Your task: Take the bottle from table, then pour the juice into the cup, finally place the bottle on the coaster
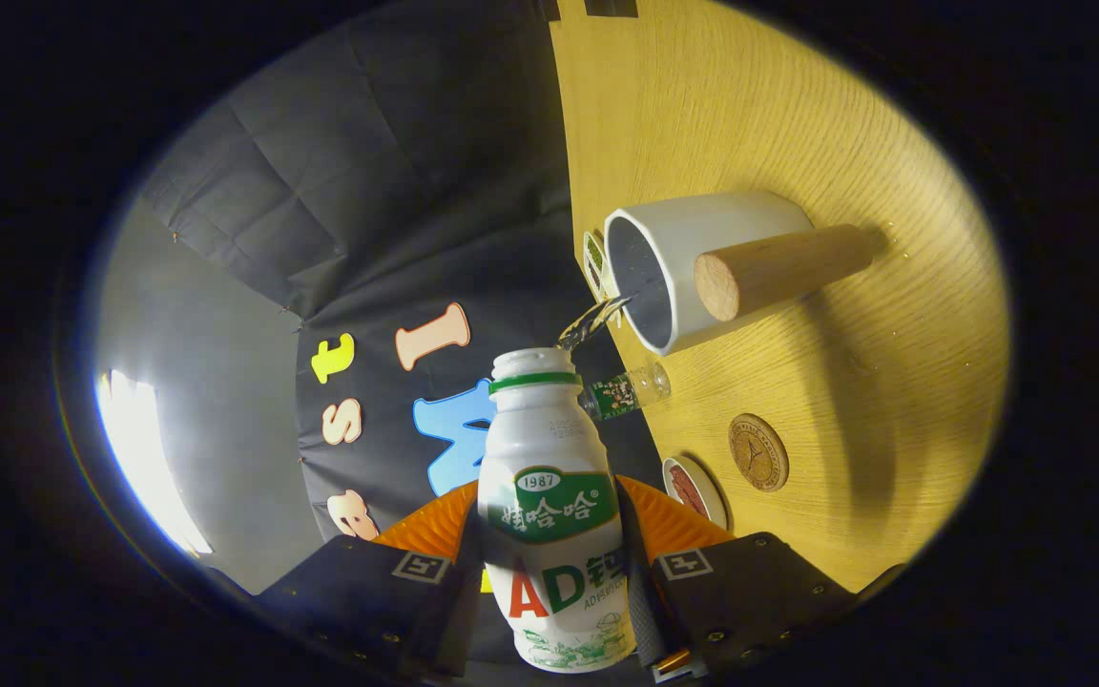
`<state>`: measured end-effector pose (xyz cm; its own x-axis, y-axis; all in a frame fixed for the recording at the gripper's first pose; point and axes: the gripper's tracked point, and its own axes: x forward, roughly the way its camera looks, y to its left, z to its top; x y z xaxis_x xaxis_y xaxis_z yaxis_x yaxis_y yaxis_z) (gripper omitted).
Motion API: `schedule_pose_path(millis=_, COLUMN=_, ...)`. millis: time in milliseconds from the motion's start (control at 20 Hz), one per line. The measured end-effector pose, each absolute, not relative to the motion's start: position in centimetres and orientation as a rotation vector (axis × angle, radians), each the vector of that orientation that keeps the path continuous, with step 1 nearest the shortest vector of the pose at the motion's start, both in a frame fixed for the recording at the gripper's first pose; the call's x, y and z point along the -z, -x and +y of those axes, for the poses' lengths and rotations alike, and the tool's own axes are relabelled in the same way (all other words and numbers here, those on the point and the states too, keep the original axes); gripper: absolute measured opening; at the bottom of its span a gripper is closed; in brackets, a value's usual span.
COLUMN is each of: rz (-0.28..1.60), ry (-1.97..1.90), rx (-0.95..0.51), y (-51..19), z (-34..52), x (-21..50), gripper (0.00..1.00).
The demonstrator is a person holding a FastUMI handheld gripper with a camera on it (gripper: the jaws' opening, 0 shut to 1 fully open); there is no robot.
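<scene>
A white bottle [549, 448] with a green band and an open mouth sits between my fingers, and my gripper [551, 572] is shut on its lower body. The whole view is rolled, so the bottle is tipped over sideways relative to the wooden table [750, 114]. A thin clear stream [592, 322] runs from the bottle's mouth into the white cup [678, 262], which has a round wooden handle [778, 269]. The cup stands just beyond the bottle's mouth. A round brown coaster [757, 452] lies on the table beside the cup, nearer to my fingers.
A small clear bottle [628, 391] with a green label stands at the table's edge between the cup and the coaster. A white-rimmed round disc [694, 491] lies close to my fingers. A small labelled item [594, 262] shows behind the cup. Black cloth wall lies beyond the table edge.
</scene>
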<state>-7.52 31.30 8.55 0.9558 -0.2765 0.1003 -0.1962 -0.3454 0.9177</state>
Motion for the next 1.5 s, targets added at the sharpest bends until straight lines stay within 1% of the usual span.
schedule_pose_path(millis=1500, rz=-0.383, ry=-2.033, rx=0.095, y=7.31, z=31.17, x=-9.44, gripper=0.64)
